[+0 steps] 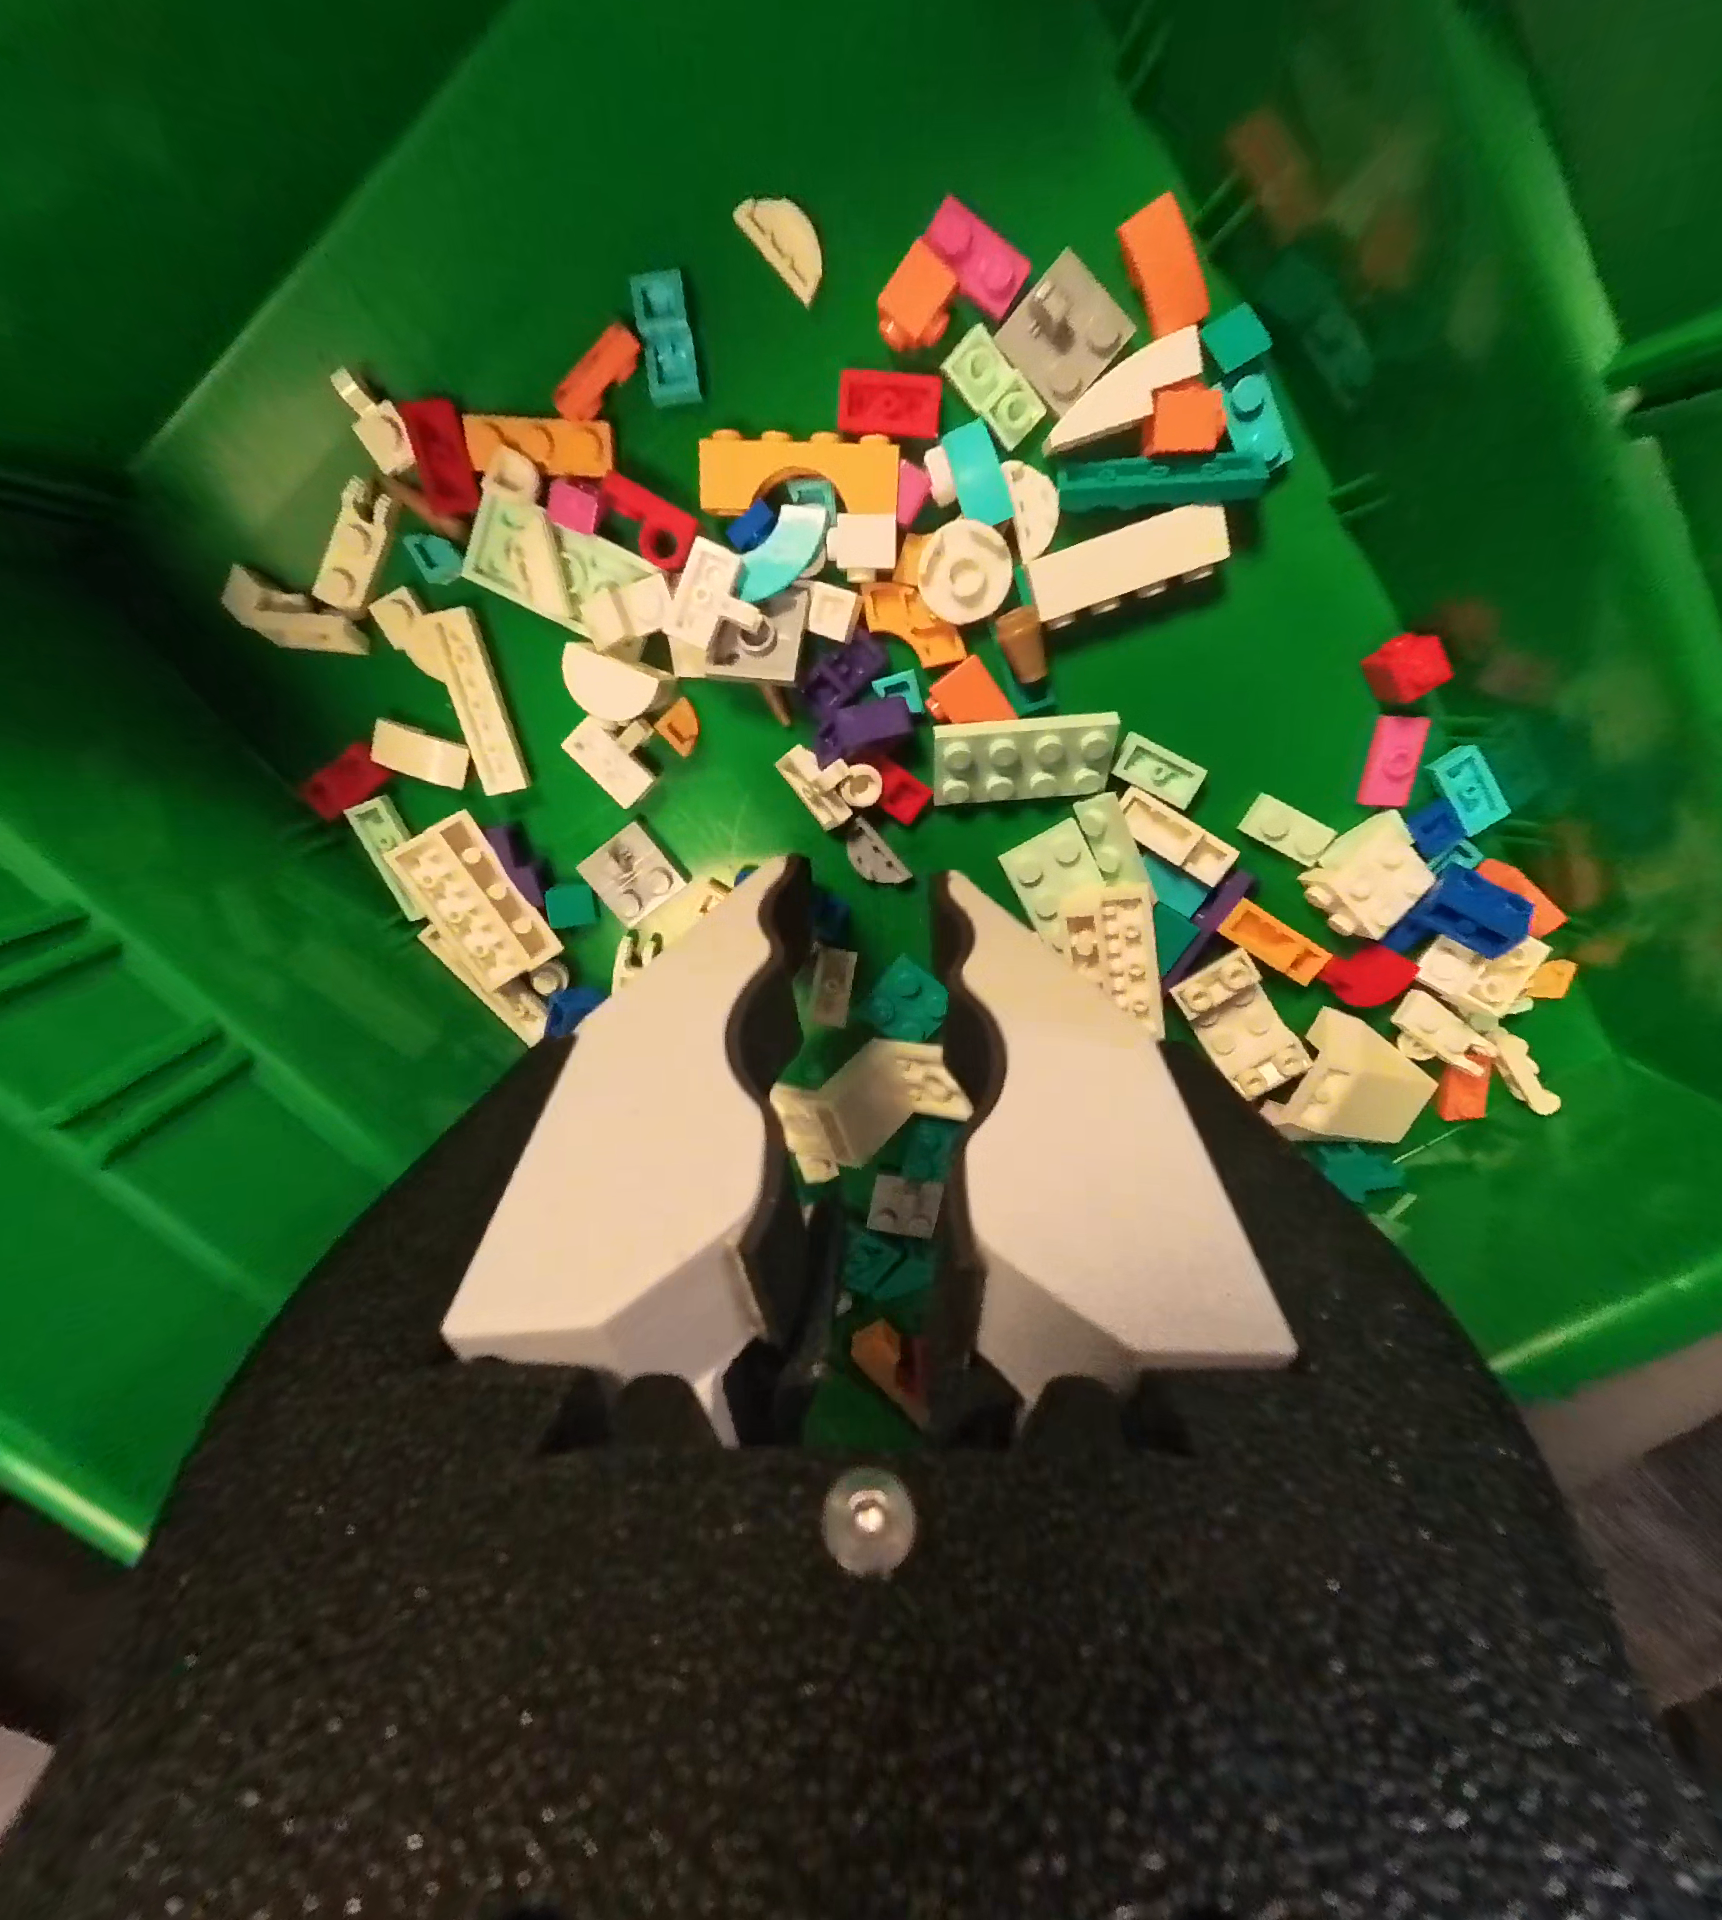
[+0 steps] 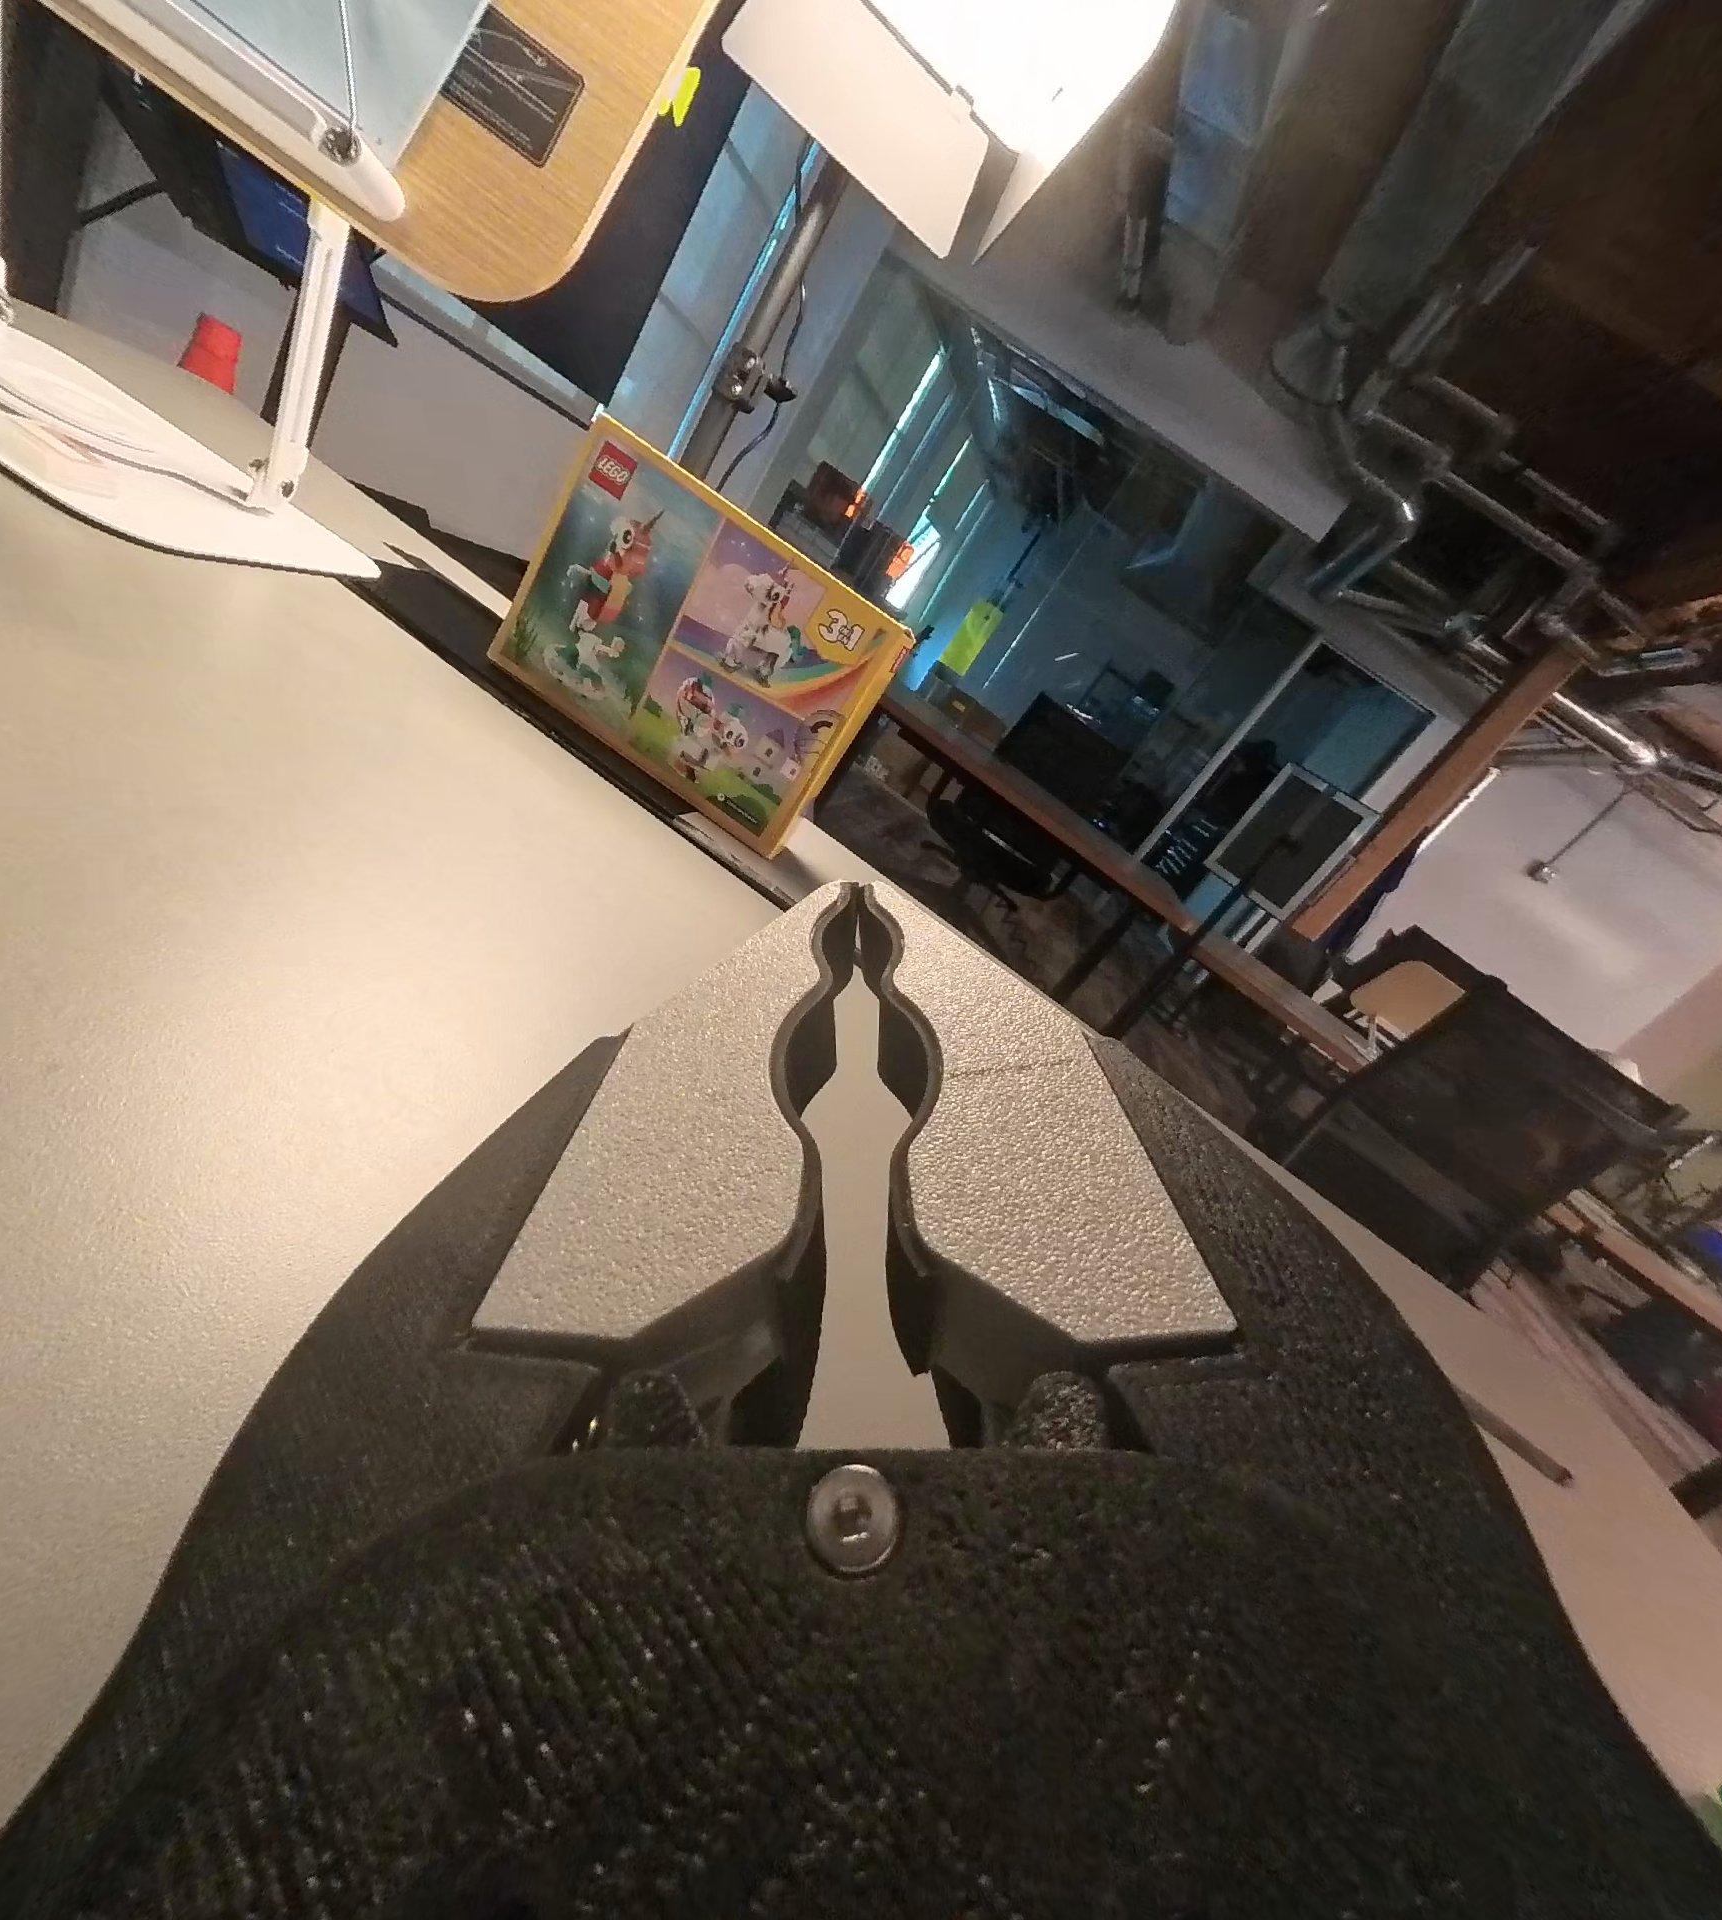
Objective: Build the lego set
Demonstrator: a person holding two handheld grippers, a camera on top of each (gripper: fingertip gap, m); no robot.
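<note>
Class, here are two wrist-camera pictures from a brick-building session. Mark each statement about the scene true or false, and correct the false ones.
1. The loose bricks lie in a green bin. True.
2. The left hand-held gripper is clamped on an orange brick. False: its jaws stand open above the pile and hold nothing.
3. The right hand-held gripper has its fingertips closed together. True, with nothing between them.
4. The set's box lies flat inside the bin. False: it stands upright on the table, beyond the right gripper.
5. An orange arch brick sits in the pile. True.
6. A blue cup stands on the table. False: the cup far back is red.
</note>
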